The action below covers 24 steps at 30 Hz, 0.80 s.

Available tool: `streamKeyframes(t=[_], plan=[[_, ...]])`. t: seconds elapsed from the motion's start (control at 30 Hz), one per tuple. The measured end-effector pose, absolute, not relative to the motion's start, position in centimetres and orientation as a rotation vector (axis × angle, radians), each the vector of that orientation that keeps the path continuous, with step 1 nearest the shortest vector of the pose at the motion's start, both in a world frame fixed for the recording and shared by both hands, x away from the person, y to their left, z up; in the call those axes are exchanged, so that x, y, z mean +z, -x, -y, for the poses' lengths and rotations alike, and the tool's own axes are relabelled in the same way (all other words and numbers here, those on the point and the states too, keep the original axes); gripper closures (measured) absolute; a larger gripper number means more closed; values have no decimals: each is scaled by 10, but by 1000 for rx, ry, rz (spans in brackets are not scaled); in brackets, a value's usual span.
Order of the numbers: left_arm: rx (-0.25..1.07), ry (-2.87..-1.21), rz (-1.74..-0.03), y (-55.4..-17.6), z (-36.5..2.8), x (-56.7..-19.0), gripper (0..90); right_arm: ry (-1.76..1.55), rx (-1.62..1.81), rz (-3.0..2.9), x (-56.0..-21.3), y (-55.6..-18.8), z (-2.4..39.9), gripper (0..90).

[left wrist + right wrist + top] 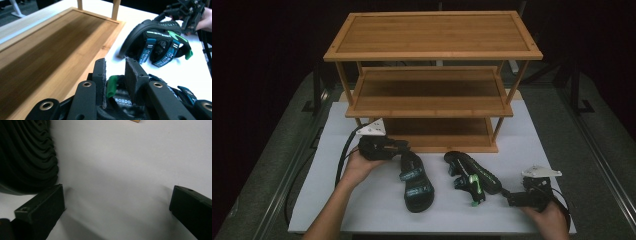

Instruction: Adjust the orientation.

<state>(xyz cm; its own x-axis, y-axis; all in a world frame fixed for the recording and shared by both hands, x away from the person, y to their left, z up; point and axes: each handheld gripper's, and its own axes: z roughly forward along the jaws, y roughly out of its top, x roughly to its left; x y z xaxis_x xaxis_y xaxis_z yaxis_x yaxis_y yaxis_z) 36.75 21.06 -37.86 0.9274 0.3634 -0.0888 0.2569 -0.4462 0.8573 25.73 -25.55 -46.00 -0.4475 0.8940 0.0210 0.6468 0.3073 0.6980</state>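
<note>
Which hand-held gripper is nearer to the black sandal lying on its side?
The right hand-held gripper: it sits open just beside the tipped black sandal. The left hand-held gripper is farther, at the upright black sandal, jaws around its green tab.

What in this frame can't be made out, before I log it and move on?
- Left tool: whether it grips the near sandal or straddles it; the contact sits beneath its own jaws.
- Far sandal: in the right gripper view, the ridged sole is cut off by the left edge.
- Bottom shelf of the rack: its back half lies in shadow under the middle shelf in the high view.
</note>
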Motion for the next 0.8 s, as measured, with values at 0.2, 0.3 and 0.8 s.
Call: streamKeyframes(t=[0.2,0.3,0.8], plan=[[174,-2102,-451,-366,-209,-378,884,-1378,917,-2208,-460,-257,256,0],[172,-2097,-466,-362,-215,-372,888,-1378,916,-2209,-460,-257,256,0],[180,-2107,-550,-322,-262,-364,893,-1377,914,-2211,-460,-257,256,0]])
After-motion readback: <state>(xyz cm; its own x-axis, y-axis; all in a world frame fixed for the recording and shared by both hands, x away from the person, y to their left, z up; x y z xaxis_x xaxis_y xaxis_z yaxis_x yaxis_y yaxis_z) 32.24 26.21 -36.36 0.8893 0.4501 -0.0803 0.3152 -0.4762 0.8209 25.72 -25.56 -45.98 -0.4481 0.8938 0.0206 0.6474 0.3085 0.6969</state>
